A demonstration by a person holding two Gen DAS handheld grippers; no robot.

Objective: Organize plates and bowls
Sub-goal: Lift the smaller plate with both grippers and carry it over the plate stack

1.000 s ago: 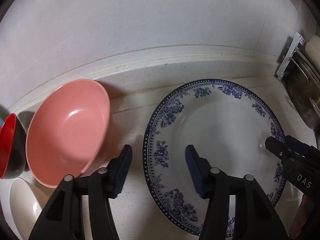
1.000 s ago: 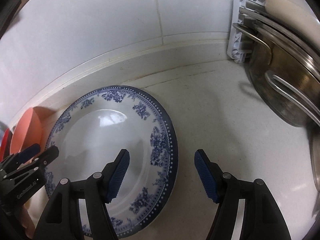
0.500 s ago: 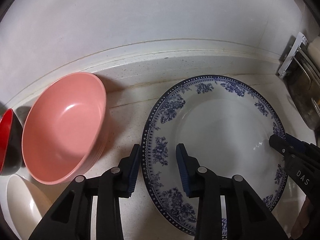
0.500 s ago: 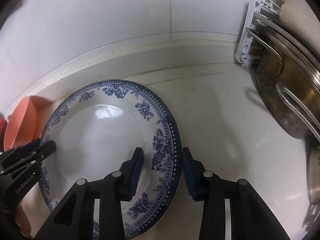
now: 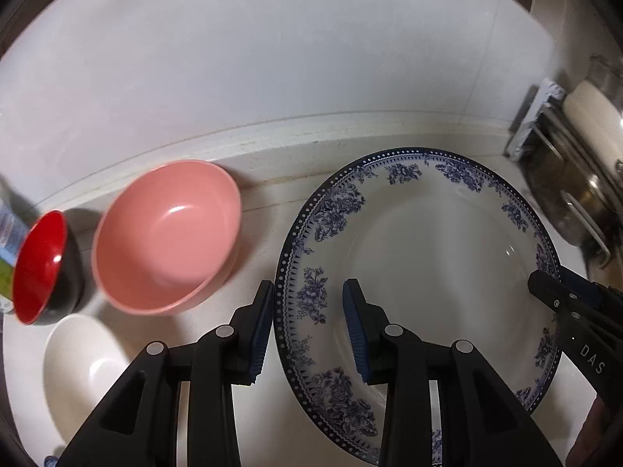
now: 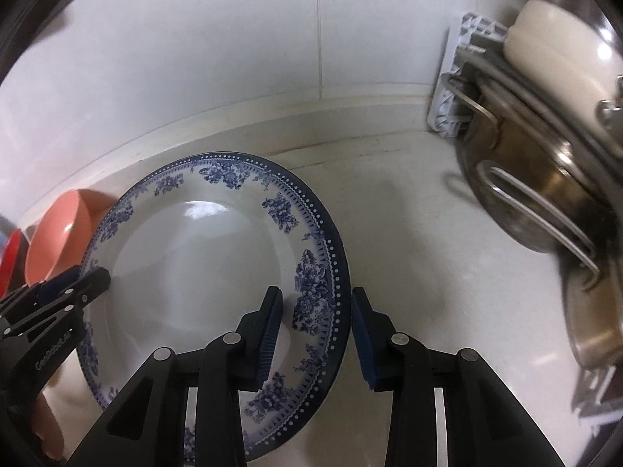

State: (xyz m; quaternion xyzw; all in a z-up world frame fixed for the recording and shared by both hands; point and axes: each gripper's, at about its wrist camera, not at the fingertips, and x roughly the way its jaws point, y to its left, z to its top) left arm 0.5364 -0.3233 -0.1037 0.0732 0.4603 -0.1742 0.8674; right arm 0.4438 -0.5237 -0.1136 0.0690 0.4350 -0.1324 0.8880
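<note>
Blue-floral white plate [image 5: 428, 257], pink bowl [image 5: 167, 233], red-lined bowl [image 5: 39, 264].

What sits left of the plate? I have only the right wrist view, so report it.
Observer: A white bowl stands in front of the pink bowl. Your view misses it.
Operator: Report the left claw's grip.
Observer: The left claw has just been closing. Its pads sit on either side of the plate rim, gripping it.
Operator: Check the far left edge.
Observer: A labelled container stands beside the red bowl.
</note>
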